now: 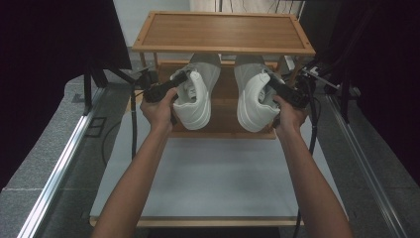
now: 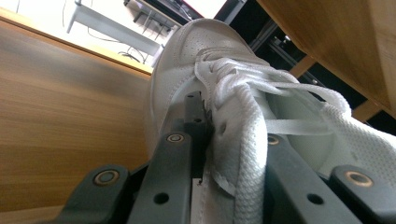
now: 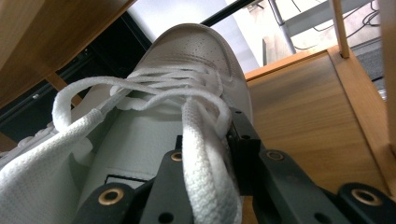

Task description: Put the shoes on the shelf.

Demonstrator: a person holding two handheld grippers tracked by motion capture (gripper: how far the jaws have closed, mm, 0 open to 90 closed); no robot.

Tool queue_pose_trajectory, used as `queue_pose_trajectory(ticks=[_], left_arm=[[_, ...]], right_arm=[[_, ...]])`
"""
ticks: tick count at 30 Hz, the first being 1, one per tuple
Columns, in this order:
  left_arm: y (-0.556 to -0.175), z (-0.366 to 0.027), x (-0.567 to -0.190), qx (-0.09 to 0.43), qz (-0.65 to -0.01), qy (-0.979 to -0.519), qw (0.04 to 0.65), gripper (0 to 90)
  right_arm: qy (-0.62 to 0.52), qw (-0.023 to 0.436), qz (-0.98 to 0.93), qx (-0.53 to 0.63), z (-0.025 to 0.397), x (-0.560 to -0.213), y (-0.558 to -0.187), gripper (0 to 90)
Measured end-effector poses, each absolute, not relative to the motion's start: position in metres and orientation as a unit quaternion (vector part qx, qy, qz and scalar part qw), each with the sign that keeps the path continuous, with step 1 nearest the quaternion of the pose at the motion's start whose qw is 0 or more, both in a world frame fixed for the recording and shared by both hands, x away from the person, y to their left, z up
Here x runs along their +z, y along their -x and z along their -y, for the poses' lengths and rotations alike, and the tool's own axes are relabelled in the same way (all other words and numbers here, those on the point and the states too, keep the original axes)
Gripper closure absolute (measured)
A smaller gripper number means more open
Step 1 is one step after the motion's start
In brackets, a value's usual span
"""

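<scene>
As wrists tilt, tongs (image 1: 179, 79) on sneakers (image 1: 194, 99)

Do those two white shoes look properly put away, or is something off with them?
Nothing looks damaged. Both shoes sit on the lower shelf with heels sticking out past the upper shelf's edge. The left gripper pinches the left shoe at its collar, and the right gripper does likewise on the right shoe. Their laces hang loose and untied.

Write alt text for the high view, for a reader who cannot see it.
A person's two hands each hold a gripper clamped on a white sneaker: the left gripper on the left sneaker, the right gripper on the right sneaker. Both shoes sit toes-forward on the lower shelf of a wooden rack, under its top shelf, beyond a white table.
</scene>
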State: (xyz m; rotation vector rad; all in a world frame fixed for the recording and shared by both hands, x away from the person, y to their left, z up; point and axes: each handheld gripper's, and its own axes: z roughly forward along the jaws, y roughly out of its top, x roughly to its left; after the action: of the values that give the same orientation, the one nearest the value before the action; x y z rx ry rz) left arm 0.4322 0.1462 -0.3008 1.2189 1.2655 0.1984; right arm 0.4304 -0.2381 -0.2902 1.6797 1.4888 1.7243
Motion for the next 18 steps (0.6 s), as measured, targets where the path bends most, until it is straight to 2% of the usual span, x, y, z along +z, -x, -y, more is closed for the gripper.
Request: queue_pose_trajectory(ticks=[18], left_arm=[[-0.448, -0.120, -0.311, 0.092, -0.583, -0.511, 0.625, 81.0]], right_arm=[[-0.595, 0.175, -0.526, 0.582, 0.213, -0.298, -0.454, 78.1]])
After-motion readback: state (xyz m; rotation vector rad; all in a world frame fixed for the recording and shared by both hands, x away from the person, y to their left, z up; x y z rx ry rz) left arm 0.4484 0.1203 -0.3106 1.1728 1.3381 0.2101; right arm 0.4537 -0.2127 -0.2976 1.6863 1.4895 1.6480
